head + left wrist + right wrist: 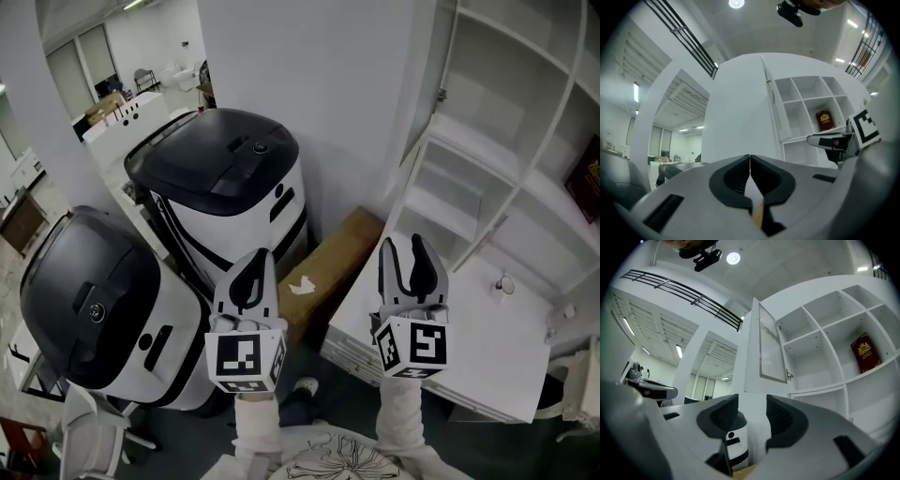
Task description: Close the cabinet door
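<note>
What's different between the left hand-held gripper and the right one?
The left hand-held gripper has its jaws pressed together; the right hand-held gripper has its jaws apart. In the head view, the left one shows by the black-lidded machines, while the right one shows by the white shelves. Both are empty, and each carries a marker cube.

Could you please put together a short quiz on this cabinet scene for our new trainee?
1. True or false: the left claw is shut and empty.
2. Where is the red book? A) in a shelf compartment B) on the floor C) held by the left claw.
3. Fill in: the cabinet door stands ____.
Key: 1 true; 2 A; 3 open.
</note>
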### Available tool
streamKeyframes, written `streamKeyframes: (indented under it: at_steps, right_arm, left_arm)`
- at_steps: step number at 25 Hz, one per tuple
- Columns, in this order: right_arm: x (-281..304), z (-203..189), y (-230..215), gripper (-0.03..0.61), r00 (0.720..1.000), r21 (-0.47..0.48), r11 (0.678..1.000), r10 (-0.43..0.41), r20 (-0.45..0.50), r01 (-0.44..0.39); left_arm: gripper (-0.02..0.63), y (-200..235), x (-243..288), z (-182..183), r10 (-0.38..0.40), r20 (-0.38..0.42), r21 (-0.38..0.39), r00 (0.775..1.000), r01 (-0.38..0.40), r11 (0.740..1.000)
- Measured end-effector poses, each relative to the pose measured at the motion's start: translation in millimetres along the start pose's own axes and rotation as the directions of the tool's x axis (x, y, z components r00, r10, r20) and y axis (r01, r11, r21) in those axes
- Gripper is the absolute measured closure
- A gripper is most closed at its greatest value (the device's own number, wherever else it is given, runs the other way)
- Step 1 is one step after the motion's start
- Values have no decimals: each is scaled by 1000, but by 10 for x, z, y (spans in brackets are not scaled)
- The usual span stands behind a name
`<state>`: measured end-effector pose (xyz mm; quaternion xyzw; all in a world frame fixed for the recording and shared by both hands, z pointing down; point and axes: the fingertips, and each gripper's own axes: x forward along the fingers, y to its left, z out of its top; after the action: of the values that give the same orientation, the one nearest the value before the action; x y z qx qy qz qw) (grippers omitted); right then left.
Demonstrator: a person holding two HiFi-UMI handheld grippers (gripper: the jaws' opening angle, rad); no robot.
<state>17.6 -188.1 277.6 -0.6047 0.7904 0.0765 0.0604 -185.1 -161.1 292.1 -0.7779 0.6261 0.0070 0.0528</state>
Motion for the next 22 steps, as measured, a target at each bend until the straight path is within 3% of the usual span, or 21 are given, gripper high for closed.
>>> streamKeyframes:
  at_steps: [22]
  right_arm:
    - [618, 152, 41, 388, 998, -31, 999, -16, 64, 18]
  left_arm:
    - [609, 295, 550, -25, -56, 9, 8, 998, 56, 998]
